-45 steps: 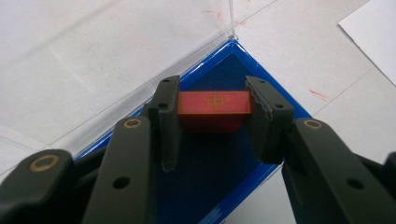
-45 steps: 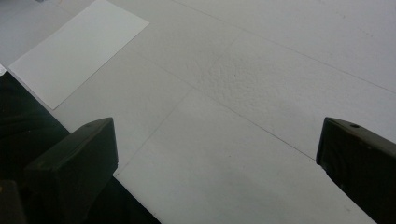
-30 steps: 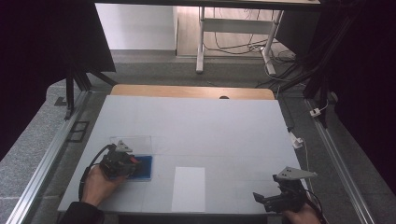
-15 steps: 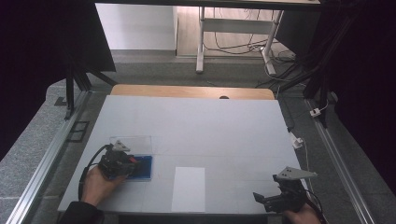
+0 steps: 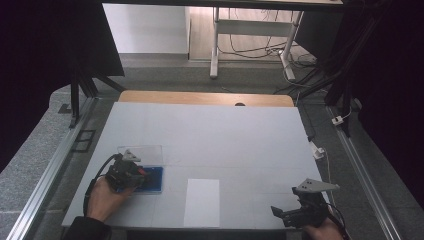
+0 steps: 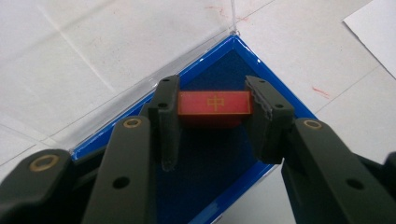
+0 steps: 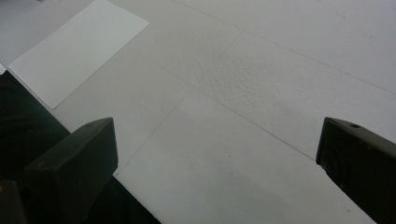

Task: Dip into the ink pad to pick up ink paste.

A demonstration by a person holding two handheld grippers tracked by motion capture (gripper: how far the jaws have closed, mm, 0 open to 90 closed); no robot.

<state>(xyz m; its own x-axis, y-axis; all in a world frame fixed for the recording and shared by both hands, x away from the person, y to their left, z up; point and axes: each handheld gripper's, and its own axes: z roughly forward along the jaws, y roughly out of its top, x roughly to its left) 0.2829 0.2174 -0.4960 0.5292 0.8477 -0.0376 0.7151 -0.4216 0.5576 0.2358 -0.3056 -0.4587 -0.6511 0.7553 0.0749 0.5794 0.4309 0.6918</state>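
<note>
My left gripper [image 6: 212, 126] pinches the red tile [image 6: 215, 103] over the blue tray [image 6: 275, 88] — placing remains; my right gripper [image 7: 215, 154] gapes wide, empty.

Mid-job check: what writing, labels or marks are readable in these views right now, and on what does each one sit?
"中": a gold character on the top face of the red block, which sits between the jaws of the left gripper over the blue tray.
No other text: the white sheet is blank, and the faint red marks on the table are smudges, not writing.
</note>
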